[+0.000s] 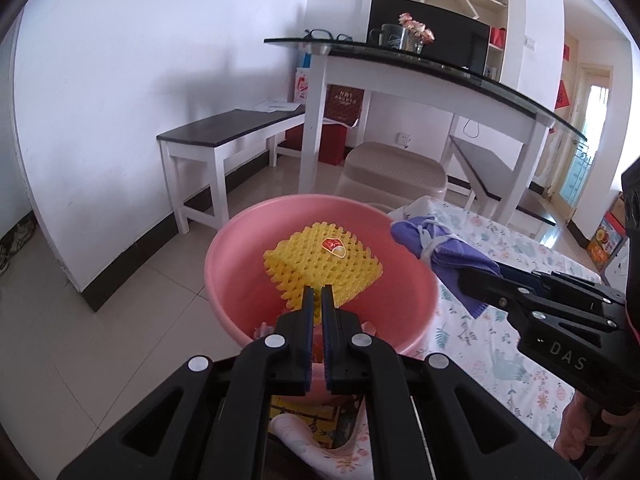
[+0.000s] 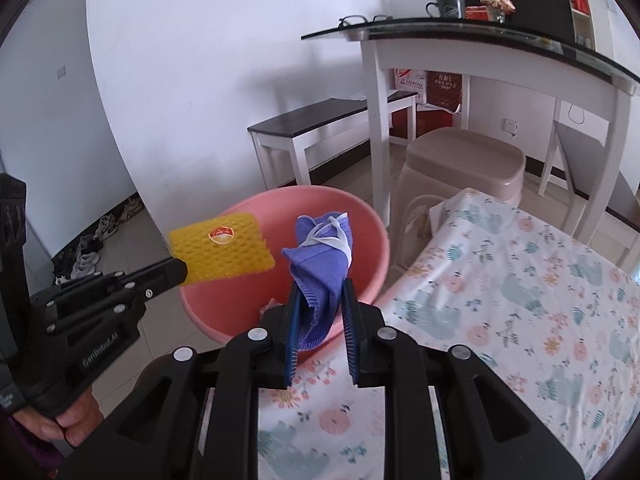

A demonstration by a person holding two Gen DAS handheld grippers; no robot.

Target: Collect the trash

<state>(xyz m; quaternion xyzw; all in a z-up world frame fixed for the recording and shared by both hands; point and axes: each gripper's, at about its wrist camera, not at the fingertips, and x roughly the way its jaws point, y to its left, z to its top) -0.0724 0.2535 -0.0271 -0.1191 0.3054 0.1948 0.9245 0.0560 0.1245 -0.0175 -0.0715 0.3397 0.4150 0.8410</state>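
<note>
The left gripper (image 1: 317, 294) is pinching a corner of the yellow foam fruit net (image 1: 322, 264), its fingers (image 1: 308, 308) pressed nearly together on the thin mesh, and is holding it above the open mouth of the pink basin (image 1: 236, 264). Gripping only the edge is letting the net hang free over the basin, so it should fall inside once let go.

The right gripper (image 2: 320, 292) is holding a crumpled purple face mask (image 2: 320, 256), with white ear loops showing at the top. Its fingers (image 2: 296, 312) are standing a little apart, with the bunched fabric wedged between them. The mask is sitting over the basin's near rim (image 2: 376, 264), beside the net, apparently waiting its turn to be dropped.

The basin is standing off the edge of the bed (image 2: 520, 280), close against the flowered sheet, which is keeping it within reach of both hands. Something small and pinkish seems to be lying at its bottom; what it is cannot be told.
</note>
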